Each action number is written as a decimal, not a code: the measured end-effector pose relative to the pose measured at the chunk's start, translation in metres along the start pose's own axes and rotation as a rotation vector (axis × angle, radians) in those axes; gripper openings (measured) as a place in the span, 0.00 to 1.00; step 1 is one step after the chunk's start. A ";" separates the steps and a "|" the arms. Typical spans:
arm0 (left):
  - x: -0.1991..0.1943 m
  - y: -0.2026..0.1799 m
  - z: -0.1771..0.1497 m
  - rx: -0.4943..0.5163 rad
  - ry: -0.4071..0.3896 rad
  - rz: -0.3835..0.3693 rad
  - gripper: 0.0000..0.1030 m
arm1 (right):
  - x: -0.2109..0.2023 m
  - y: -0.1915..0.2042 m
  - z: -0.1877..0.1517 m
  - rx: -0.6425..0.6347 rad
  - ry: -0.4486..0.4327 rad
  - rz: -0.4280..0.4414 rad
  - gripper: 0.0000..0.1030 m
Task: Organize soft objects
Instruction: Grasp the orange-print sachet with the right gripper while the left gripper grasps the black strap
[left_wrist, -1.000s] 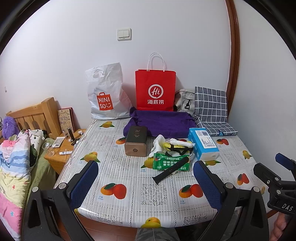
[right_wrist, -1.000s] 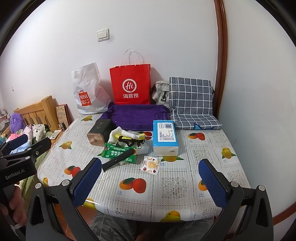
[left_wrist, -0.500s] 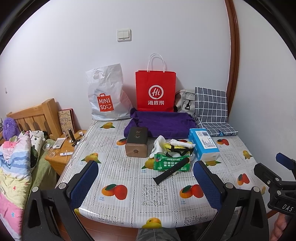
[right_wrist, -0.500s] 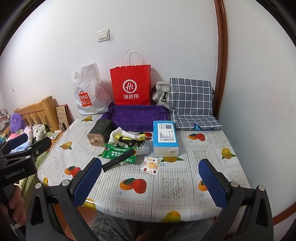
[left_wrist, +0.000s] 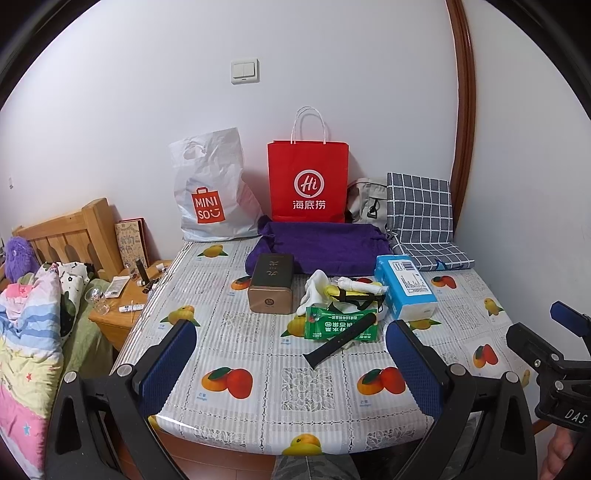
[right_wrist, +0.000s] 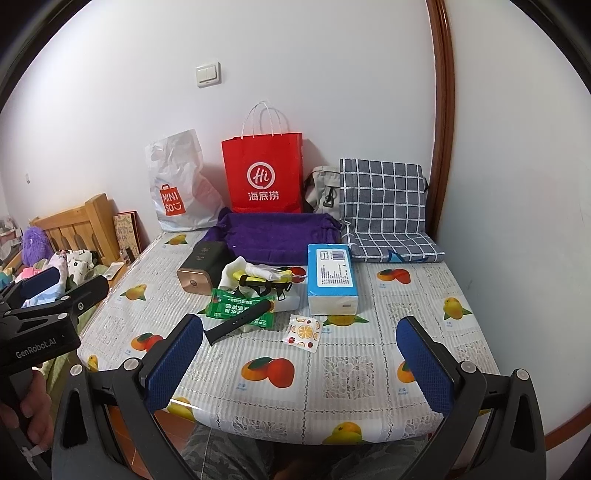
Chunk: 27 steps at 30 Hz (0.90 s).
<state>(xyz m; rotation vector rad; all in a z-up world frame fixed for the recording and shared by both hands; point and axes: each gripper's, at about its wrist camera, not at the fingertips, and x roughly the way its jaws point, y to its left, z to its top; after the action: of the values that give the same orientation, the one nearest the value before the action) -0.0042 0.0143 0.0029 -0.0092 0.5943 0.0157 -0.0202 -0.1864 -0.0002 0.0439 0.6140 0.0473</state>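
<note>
White-walled bedroom, counter (right_wrist: 369, 369) under a glossy fruit-print cover, you're at its near edge. Both grippers hover short of the clutter, holding nothing: left gripper (left_wrist: 291, 354) spread wide, right gripper (right_wrist: 301, 350) the same. Nearest item is the small fruit-print sachet (right_wrist: 303, 332); light, flat and probably slick, so pinch an edge. Next, the black strap (left_wrist: 338, 339) lies across the green wipes pack (left_wrist: 340, 326); the pack should be squashy with slippery film, so take it across the short side once the strap's off. Behind it sits a pile of white and yellow cloth (left_wrist: 343, 286) with black-framed glasses (right_wrist: 264, 284) on top; limp fabric, grab a bunched fold, and mind the glasses, they look fragile. Blue tissue pack (right_wrist: 332, 273) to the right: light, compressible, grip across the width. Brown box (left_wrist: 271, 286) on the left looks rigid. Farther back: purple fabric bundle (right_wrist: 275, 236), checked cushion (right_wrist: 384, 210), both soft and bulky. At the wall stand a red paper bag (left_wrist: 308, 181) and a white plastic bag (left_wrist: 212, 192); contents can't be seen.
</note>
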 end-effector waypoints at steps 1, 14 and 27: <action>0.000 0.000 0.000 0.000 0.001 0.000 1.00 | 0.000 0.001 0.000 -0.002 0.000 0.001 1.00; 0.049 0.010 0.008 -0.005 0.066 -0.006 1.00 | 0.042 -0.009 -0.008 0.018 0.056 0.013 1.00; 0.140 0.024 -0.032 -0.008 0.226 0.015 1.00 | 0.152 -0.021 -0.045 0.039 0.224 -0.005 0.96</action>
<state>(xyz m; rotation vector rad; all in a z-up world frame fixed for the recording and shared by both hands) 0.0934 0.0399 -0.1016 -0.0141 0.8207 0.0314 0.0790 -0.1977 -0.1253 0.0752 0.8393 0.0362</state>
